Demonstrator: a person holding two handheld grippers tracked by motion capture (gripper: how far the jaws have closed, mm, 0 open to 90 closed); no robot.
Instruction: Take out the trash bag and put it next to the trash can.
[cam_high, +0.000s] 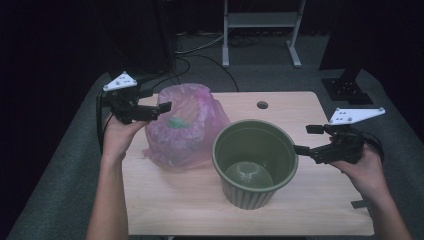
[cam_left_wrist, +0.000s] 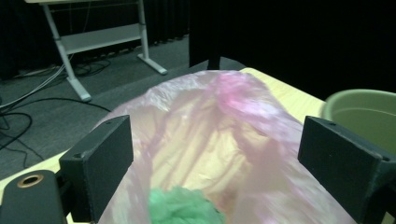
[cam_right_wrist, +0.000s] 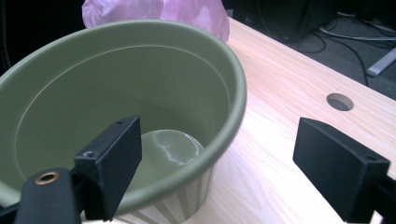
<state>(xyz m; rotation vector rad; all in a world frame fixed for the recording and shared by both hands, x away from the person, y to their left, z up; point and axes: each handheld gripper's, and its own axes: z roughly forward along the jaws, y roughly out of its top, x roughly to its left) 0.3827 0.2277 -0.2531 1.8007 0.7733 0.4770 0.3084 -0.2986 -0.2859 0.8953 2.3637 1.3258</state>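
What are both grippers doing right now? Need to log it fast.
Left gripper: open, jaws either side of the pink bag, not pressing it.
Right gripper: open, straddling the green pot rim, holding nothing.

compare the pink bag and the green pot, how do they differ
The pink bag is thin, crinkled, see-through plastic that slumps in a loose heap; the green pot is rigid and opaque, with a smooth round rim and ribbed sides. The bag holds something green that shows through its film; the pot stands upright, open at the top and empty. Both rest on the wooden table, side by side, each with a gripper nearby.
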